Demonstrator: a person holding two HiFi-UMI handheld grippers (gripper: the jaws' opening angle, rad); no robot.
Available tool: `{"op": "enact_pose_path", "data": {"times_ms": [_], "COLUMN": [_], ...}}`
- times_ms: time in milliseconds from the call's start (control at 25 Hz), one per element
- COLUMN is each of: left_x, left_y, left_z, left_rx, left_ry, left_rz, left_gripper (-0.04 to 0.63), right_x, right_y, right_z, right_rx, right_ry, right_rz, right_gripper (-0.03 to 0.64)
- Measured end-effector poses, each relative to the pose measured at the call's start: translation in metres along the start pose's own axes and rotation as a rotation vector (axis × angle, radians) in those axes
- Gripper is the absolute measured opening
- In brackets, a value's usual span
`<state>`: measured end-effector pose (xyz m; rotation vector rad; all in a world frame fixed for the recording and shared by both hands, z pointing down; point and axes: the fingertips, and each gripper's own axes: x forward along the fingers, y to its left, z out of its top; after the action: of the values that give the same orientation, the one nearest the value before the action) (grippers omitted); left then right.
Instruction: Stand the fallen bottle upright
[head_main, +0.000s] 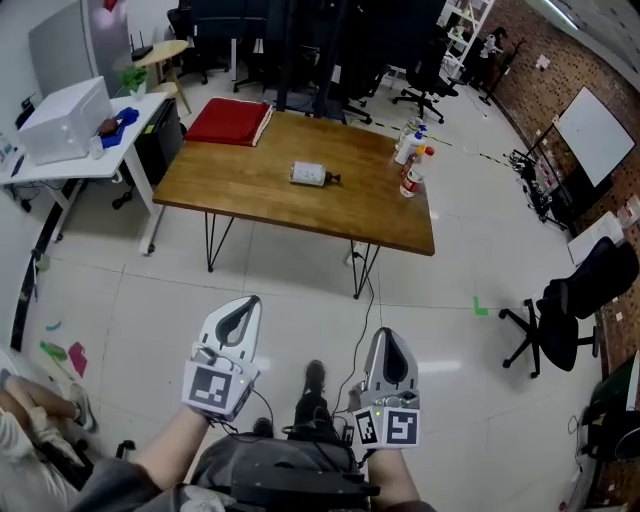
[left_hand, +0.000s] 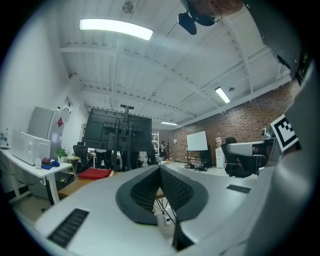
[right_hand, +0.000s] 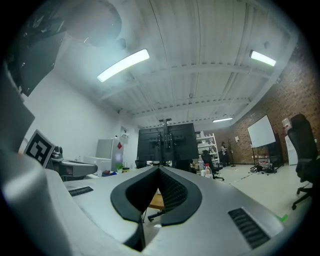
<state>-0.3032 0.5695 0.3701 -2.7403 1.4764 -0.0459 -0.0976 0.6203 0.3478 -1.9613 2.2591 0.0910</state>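
A clear bottle (head_main: 311, 176) with a dark cap lies on its side near the middle of the wooden table (head_main: 230, 190), far ahead of me. My left gripper (head_main: 243, 309) and right gripper (head_main: 388, 345) are held low near my body, well short of the table, both shut with nothing between the jaws. In the left gripper view the left gripper (left_hand: 160, 168) points level at the room with its tips touching. The right gripper (right_hand: 159, 170) in its own view is tilted slightly upward, tips also touching. The fallen bottle is hidden in both gripper views.
Two upright bottles (head_main: 410, 165) stand near the table's right end, and a red folded cloth (head_main: 232, 122) lies at its back left corner. A white desk with a printer (head_main: 66, 120) stands at left. A black office chair (head_main: 566, 325) is at right, and cables trail on the tiled floor.
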Motion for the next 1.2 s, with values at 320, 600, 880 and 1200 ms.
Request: {"op": "enact_pose_path", "data": {"times_ms": [320,600,880,1200], "left_x": [0.109,0.227,0.311,0.375], "left_y": [0.018,0.009,-0.004,-0.002], "left_z": [0.000,0.007,0.004,0.002], "left_rx": [0.001,-0.004,-0.006,0.012], "left_ry": [0.014,0.043,0.059,0.057], "left_rz": [0.044,0.088,0.107,0.136], "left_gripper": [0.021,0.020,0.020,0.021], "right_x": [0.108,0.198,0.255,0.299], "right_y": [-0.062,-0.147,-0.218,-0.268], "right_z": [-0.013,-0.020,-0.028,-0.045], "right_rx": [0.021,0.049,0.061,0.095], "right_ry": [-0.007,-0.010,-0.006,0.014], "right_rz": [0.050,0.097,0.110,0.130], "right_gripper": [0.009,0.009,0.009,0.009]}}
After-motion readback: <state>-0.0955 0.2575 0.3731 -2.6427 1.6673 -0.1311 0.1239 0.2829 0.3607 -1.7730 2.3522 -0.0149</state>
